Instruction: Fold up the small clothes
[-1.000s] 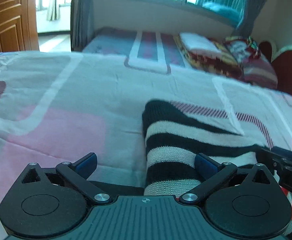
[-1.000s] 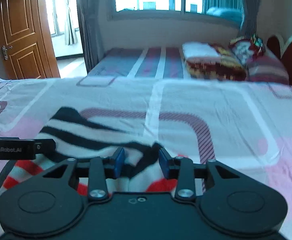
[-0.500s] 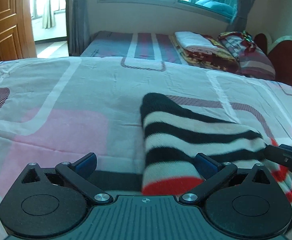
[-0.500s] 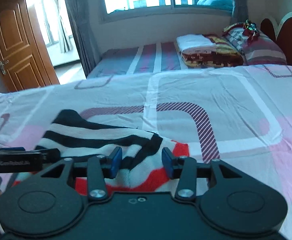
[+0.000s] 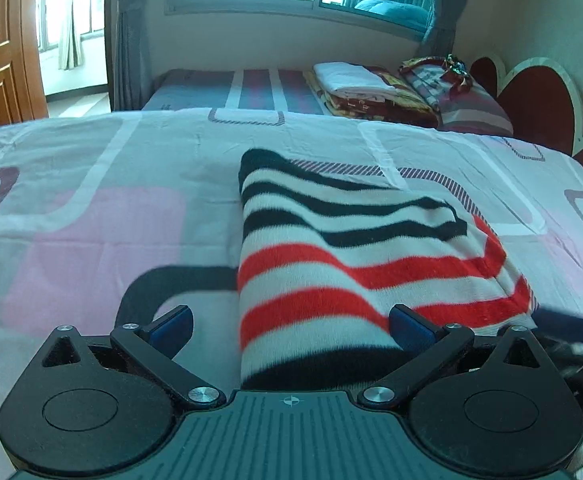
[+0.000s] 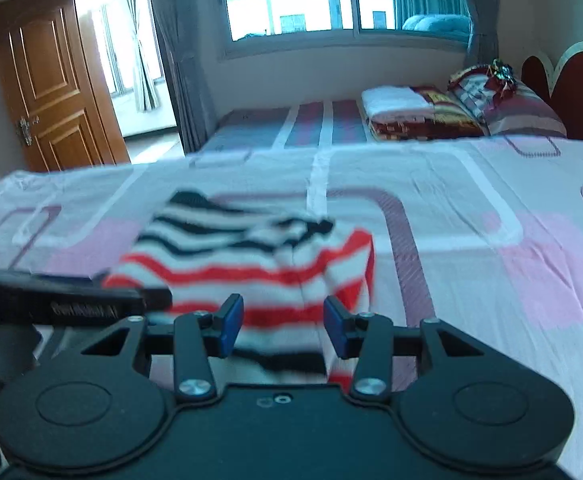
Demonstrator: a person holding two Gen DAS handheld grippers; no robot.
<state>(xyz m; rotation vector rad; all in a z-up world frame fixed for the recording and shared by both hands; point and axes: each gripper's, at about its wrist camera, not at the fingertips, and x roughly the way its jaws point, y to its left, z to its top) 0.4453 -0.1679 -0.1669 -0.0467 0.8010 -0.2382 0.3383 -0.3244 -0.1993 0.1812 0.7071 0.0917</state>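
Garment: folded knit sweater with black, white and red stripes (image 5: 355,256) lying on bed with pink-and-grey patterned sheet (image 5: 91,216); nothing on top
Left tongs (image 5: 291,326): spread wide; released
Right tongs (image 6: 283,328): just been opening; sweater below, ungripped
Beyond: second bed with stacked folded blankets (image 6: 411,114); brown wooden door (image 6: 51,84)

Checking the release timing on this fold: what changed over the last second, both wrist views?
Both grippers drew back from the striped sweater, so its red stripes came into view. The right gripper has just been opening; the sweater's edge shows between its fingers, pads clear of it. The left gripper stayed wide open, holding nothing. The sweater stayed folded on the patterned bedsheet.
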